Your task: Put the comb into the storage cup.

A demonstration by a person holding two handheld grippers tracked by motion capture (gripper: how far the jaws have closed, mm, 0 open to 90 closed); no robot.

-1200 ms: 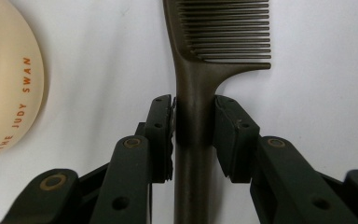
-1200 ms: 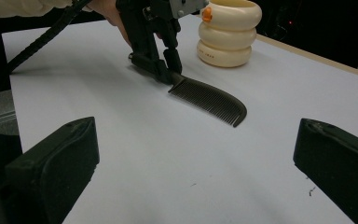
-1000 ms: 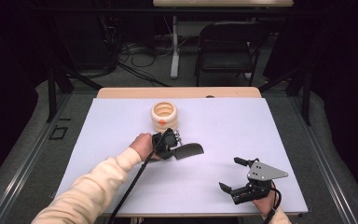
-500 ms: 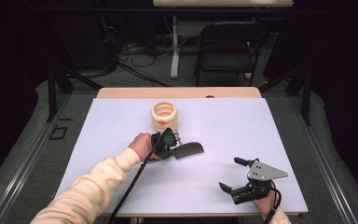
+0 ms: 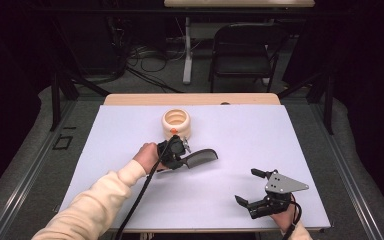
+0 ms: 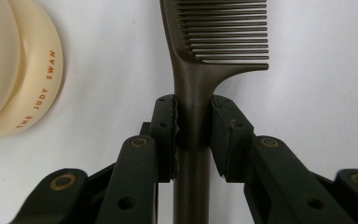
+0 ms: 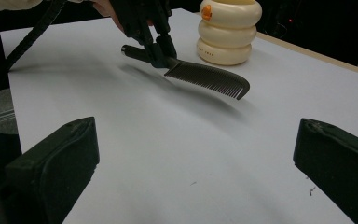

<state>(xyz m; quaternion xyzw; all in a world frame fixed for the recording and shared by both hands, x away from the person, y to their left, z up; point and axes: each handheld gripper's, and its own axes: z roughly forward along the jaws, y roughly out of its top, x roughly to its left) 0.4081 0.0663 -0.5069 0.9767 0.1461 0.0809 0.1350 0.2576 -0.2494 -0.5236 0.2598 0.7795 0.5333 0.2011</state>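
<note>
My left gripper (image 5: 179,156) is shut on the handle of a dark comb (image 5: 202,158) near the middle of the white table. In the left gripper view both pads (image 6: 165,128) press on the handle, and the comb's (image 6: 214,32) teeth point to the right. The right gripper view shows the comb (image 7: 209,77) held a little above the table, with its shadow under it, and the left gripper (image 7: 161,51) on the handle. My right gripper (image 5: 245,186) lies near the front right edge, open and holding nothing, its jaws (image 7: 193,168) wide apart and facing the comb.
A cream ringed container (image 5: 176,123) with orange lettering stands just behind the left gripper, also seen as the container (image 6: 18,70) at that view's left. The table (image 5: 280,135) has a wooden strip along its far edge. A dark chair (image 5: 242,50) stands beyond it.
</note>
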